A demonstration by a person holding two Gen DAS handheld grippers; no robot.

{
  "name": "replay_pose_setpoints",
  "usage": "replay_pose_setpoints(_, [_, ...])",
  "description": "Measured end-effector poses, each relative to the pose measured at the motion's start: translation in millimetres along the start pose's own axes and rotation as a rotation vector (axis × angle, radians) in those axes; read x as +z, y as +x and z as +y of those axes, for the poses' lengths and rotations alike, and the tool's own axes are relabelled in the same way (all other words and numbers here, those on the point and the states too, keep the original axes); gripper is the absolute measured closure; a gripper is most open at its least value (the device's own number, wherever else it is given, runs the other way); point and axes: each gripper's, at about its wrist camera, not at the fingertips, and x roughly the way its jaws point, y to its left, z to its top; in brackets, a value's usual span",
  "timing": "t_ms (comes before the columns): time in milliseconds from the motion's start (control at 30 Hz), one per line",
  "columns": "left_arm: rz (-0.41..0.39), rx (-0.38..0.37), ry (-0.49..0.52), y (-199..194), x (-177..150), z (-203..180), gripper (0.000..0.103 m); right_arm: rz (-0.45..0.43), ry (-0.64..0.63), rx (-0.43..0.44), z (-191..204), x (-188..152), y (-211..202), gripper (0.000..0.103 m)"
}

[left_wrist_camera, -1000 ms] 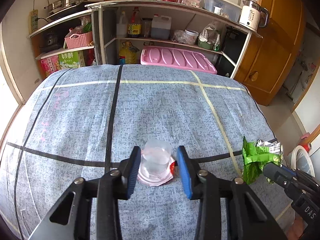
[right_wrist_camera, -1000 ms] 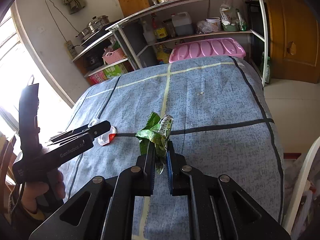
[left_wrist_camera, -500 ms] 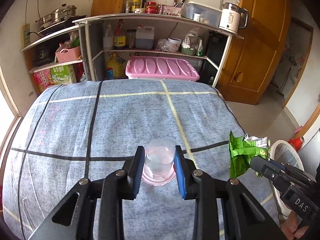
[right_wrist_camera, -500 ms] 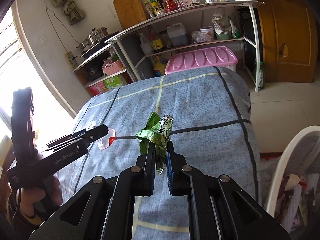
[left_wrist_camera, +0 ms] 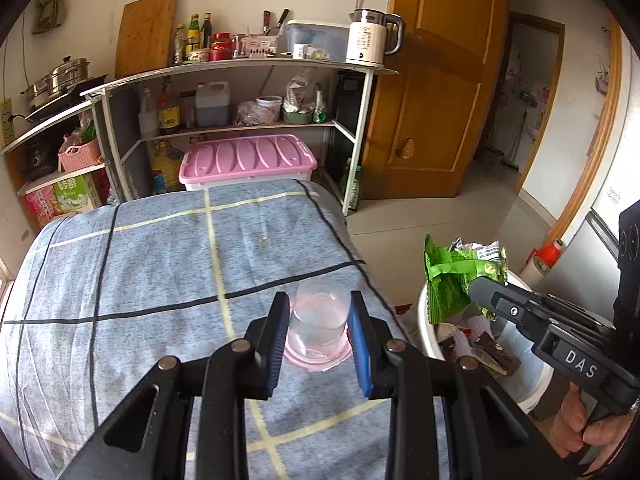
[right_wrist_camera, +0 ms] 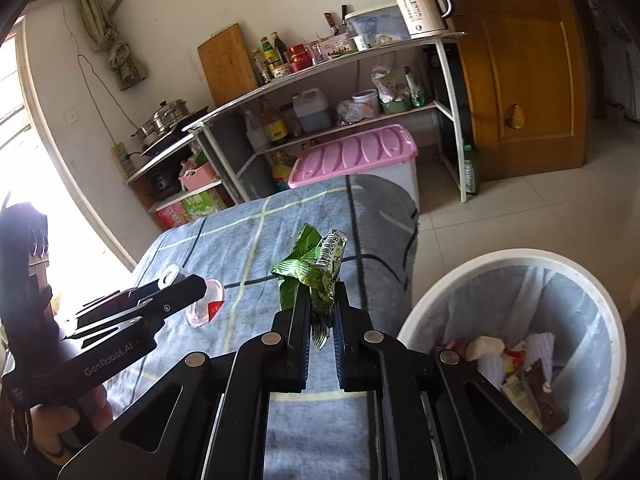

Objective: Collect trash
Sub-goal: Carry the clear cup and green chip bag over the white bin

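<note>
Over bed (left_wrist_camera: 140,272) | left jaws clamp plastic cup (left_wrist_camera: 319,320) | right jaws clamp green wrapper (right_wrist_camera: 316,276)

The plastic cup (left_wrist_camera: 319,317) sits between the fingers (left_wrist_camera: 277,334) of the left gripper (left_wrist_camera: 319,340), above the tabletop (left_wrist_camera: 160,264) near its right edge. Right of the tabletop, on the floor, stands the trash bin (right_wrist_camera: 516,258). The snack wrapper (right_wrist_camera: 316,276), clamped in the right gripper (right_wrist_camera: 322,320), hangs just left of the bin. Behind the tabletop stand a storage box (left_wrist_camera: 246,158) and shelves (left_wrist_camera: 256,128).
</note>
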Motion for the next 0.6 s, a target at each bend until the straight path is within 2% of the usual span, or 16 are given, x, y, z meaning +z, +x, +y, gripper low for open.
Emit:
replay_pose_setpoints(233, [0.02,-0.082,0.072,10.8,-4.7,-67.6,0.072,-0.025,0.039,-0.095,-51.5,-6.2,-35.2,0.093])
replay_pose_setpoints(433, [0.069,-0.157,0.108,31.4,-16.5,-121.0,0.072,0.014,0.06,-0.193,-96.4,-15.1,-45.4,0.093])
replay_pose_setpoints(533, [0.098,-0.172,0.121,43.3,-23.4,-139.8,0.072,0.045,0.051,-0.254,-114.1,-22.0,-44.4,0.093])
replay_pose_setpoints(600, [0.12,-0.181,0.121,50.8,-27.6,-147.4,0.072,0.067,0.067,-0.264,-126.5,-25.6,-42.5,0.093])
